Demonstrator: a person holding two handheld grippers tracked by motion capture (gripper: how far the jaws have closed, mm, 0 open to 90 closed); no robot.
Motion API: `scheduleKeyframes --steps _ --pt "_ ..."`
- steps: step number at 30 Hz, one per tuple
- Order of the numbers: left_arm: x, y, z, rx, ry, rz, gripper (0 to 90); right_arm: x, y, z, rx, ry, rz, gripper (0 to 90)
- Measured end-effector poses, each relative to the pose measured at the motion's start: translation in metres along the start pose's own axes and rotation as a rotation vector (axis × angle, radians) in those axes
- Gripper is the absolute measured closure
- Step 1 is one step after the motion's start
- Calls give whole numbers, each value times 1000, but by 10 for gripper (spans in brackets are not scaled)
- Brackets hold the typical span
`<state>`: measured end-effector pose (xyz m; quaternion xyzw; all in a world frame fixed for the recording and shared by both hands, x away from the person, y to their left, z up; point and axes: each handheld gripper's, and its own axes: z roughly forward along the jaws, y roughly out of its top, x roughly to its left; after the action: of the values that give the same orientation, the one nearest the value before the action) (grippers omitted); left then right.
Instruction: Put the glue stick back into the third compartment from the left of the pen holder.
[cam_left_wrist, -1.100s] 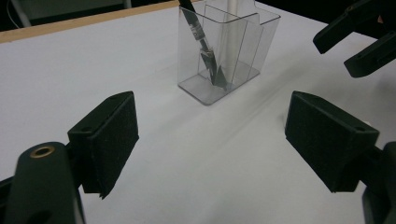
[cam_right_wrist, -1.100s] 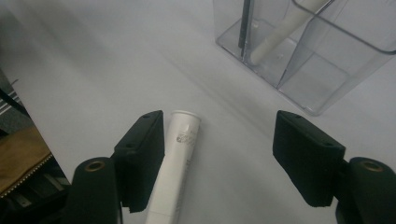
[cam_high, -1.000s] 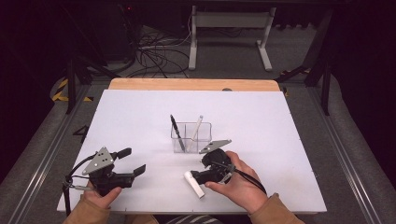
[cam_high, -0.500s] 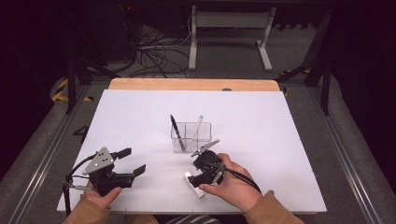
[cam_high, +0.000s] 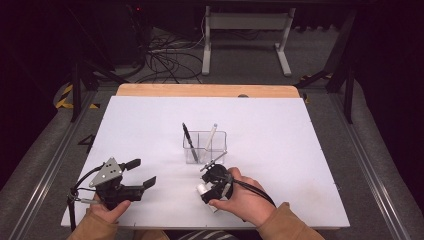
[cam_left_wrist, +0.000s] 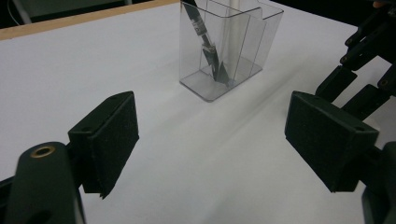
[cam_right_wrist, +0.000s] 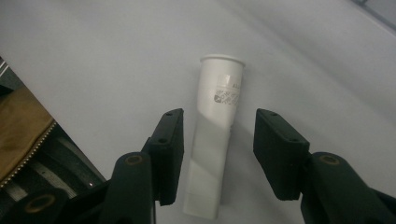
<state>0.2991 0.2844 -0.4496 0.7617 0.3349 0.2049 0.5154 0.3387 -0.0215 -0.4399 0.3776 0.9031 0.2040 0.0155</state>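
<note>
High view: the right gripper (cam_high: 206, 191) is held low at 6 o'clock on the white table (cam_high: 310, 165), over a white tube (cam_high: 201, 188). Seen in the right gripper view, the tube (cam_right_wrist: 212, 140) lies flat between the two pads (cam_right_wrist: 170, 149), and a gap is seen on each side. The jaws have just been closing, but nothing is gripped. The left gripper (cam_high: 141, 173) is held at 8 o'clock with jaws wide apart and nothing between them. A clear box (cam_high: 205, 146) with two pens stands at 12 o'clock from the tube.
</note>
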Motion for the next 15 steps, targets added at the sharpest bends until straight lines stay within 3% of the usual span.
scheduleKeyframes --steps 6,15 --pt "0 0 0 3 0 -1 181 1 -1 5 19 10 40 590" --pt "0 0 1 3 1 5 182 7 0 14 42 -33 24 658"
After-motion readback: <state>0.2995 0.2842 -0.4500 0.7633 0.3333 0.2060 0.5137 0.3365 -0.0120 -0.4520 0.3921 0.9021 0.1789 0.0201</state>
